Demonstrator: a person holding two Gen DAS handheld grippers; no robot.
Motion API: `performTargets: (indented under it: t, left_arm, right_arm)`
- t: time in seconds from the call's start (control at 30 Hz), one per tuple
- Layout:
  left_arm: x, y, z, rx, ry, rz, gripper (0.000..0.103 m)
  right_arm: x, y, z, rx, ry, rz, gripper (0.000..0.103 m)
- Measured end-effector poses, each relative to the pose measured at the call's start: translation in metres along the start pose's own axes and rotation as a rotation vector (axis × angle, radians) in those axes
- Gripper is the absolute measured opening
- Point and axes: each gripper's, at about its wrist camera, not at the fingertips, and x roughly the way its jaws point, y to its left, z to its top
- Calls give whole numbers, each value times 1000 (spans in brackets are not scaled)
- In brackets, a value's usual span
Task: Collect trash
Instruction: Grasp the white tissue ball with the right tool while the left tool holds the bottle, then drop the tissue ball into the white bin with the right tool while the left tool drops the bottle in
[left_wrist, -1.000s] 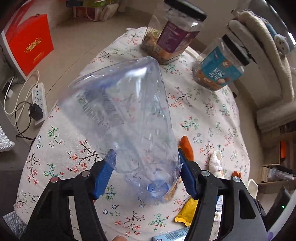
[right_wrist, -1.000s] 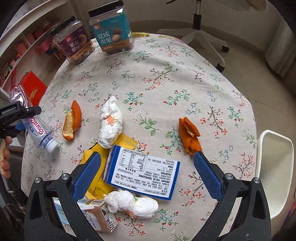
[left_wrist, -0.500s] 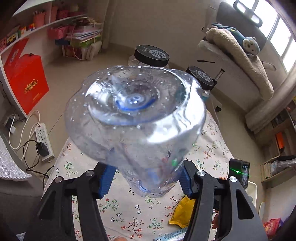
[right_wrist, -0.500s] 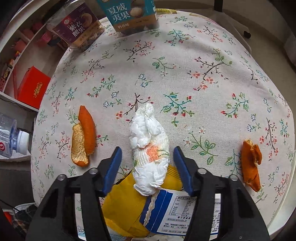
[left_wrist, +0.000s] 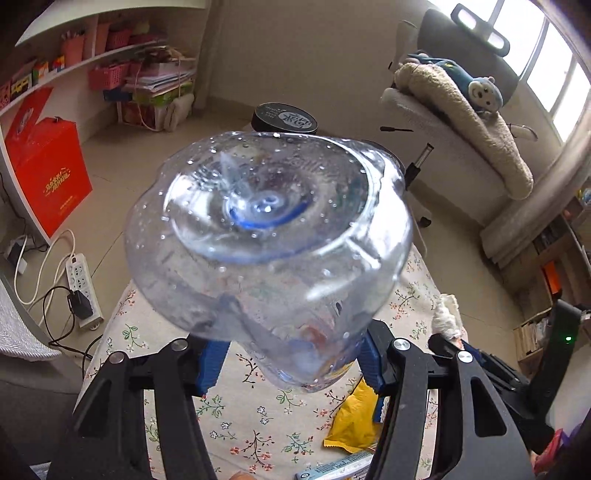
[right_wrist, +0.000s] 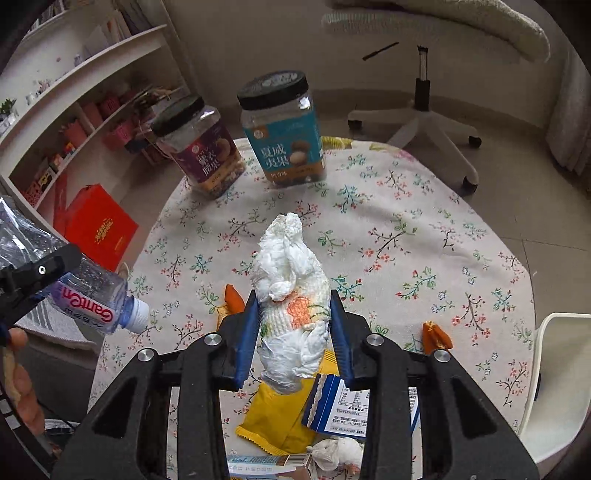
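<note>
The right gripper (right_wrist: 294, 332) closes its blue pads on a crumpled white tissue wad (right_wrist: 291, 306) stained orange, held above the floral tablecloth (right_wrist: 424, 236). The left gripper (left_wrist: 291, 363) clamps an empty clear water bottle (left_wrist: 266, 236) — base toward the lens, cap end down. Below lie a yellow wrapper (right_wrist: 279, 417), a blue-and-white packet (right_wrist: 347, 410) and orange peel (right_wrist: 436, 336); 2 snack jars (right_wrist: 282, 129) stand at the far edge.
</note>
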Motion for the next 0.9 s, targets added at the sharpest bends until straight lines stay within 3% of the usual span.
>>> performTargets:
  t: [0.13, 0.47, 0.9]
  left_arm:
    - [2, -14, -8, 33, 3, -7, 59]
    - [15, -63, -32, 155, -3, -33, 59]
    - [14, -133, -45, 253, -39, -98, 59]
  right_arm:
    - [-28, -14, -7, 10, -70, -7, 34]
    - [-57, -54, -26, 71, -242, -120, 34]
    - [-88, -94, -34, 123, -294, -178, 34]
